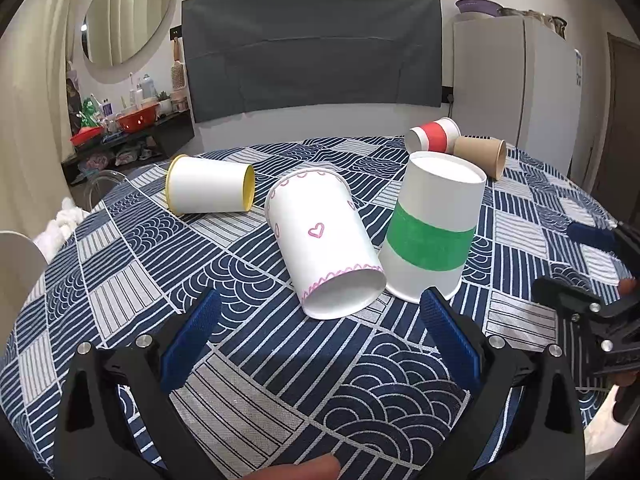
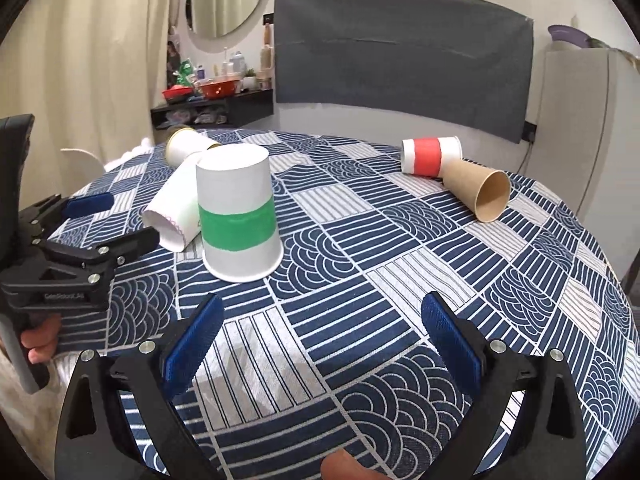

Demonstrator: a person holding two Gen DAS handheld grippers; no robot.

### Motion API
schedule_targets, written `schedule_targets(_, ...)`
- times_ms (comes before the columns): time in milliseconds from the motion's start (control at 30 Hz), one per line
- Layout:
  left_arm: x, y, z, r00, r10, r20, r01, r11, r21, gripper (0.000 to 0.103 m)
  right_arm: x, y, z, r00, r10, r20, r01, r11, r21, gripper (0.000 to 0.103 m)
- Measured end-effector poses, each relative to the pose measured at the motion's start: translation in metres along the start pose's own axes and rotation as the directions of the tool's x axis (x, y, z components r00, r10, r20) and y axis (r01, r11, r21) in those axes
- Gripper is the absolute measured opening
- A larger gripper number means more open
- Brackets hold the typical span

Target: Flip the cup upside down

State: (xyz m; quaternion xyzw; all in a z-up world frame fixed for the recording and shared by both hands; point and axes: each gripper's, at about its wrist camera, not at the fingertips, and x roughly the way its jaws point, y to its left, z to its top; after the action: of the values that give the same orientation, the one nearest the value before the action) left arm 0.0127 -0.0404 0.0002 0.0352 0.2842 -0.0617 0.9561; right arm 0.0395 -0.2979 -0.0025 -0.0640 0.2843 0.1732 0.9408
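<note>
A white cup with a green band (image 1: 434, 228) (image 2: 238, 216) stands upside down, mouth on the tablecloth. A white cup with pink hearts (image 1: 324, 240) (image 2: 172, 208) lies on its side against it, mouth toward me. My left gripper (image 1: 320, 316) is open and empty, just short of the heart cup's mouth; it also shows at the left of the right wrist view (image 2: 116, 220). My right gripper (image 2: 322, 320) is open and empty, near the table's front, with the green-band cup ahead on its left. It shows at the right edge of the left wrist view (image 1: 592, 260).
A yellow-rimmed white cup (image 1: 210, 188) (image 2: 186, 148) lies on its side at the back left. A red-banded cup (image 1: 434, 136) (image 2: 430, 156) and a brown cup (image 1: 480, 156) (image 2: 478, 192) lie on their sides at the back right. The round table (image 2: 400, 280) has a blue patterned cloth. A white chair (image 2: 82, 164) stands left.
</note>
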Motion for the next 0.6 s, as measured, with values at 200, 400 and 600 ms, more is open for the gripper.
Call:
schedule_targets(200, -0.001, 0.005, -0.001, 1.0, -0.02, 0.012, 0.02, 0.999, -0.029, 0.097, 0.003, 0.007, 0.0, 0.999, -0.05, 0.016, 0.049, 0.997, 0.053, 0.095)
schedule_targets(400, -0.003, 0.007, -0.002, 1.0, -0.018, 0.022, 0.019, 0.999, -0.038, 0.097, 0.01, 0.011, -0.003, 0.997, -0.074, -0.002, 0.074, 0.996, 0.046, 0.095)
schedule_targets(600, -0.005, 0.003, -0.004, 0.999, 0.01, 0.034, -0.009, 1.0, -0.023, 0.097, 0.012, 0.008, -0.004, 0.998, -0.059, -0.011, 0.06, 0.996, 0.061, 0.095)
